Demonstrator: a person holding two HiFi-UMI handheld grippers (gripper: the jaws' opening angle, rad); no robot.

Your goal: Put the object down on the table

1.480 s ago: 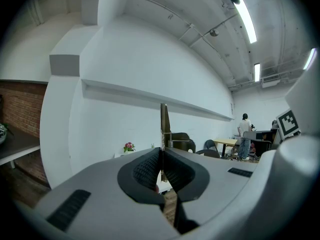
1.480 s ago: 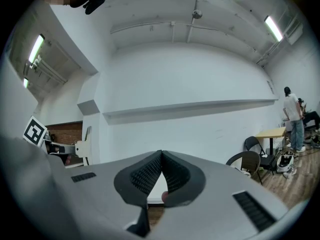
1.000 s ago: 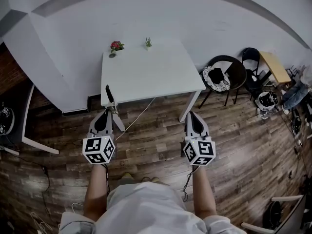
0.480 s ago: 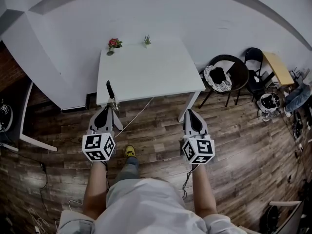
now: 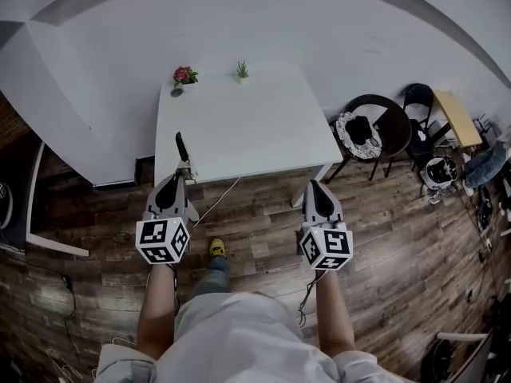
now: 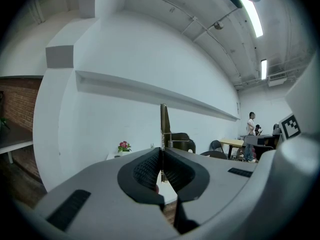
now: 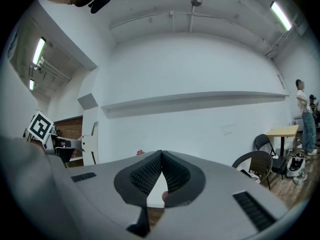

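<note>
The left hand-held gripper [image 5: 184,181] is held out over the wooden floor [image 5: 391,222], just short of the white worktop's [image 5: 247,126] near left corner. Its jaws are pressed onto a thin tool [image 5: 182,147], which stands up out of them. In the left gripper view the tool [image 6: 164,121] is a narrow flat strip, upright between the black ribbed pads [image 6: 145,168] of that hand-held gripper [image 6: 161,153]. From the head view its dark upper end shows against the worktop's near left corner, in the air and not lying on the surface. A small pot of red flowers [image 5: 184,76] stands at the worktop's far left corner, and a small green plant [image 5: 242,71] is on the far edge a little to its right. The right hand-held gripper [image 5: 313,184] hangs just off the near right corner; its jaws [image 7: 161,155] are pressed together with nothing between them. Dark chairs [image 5: 397,126] stand on the floor beyond the worktop's right edge
</note>
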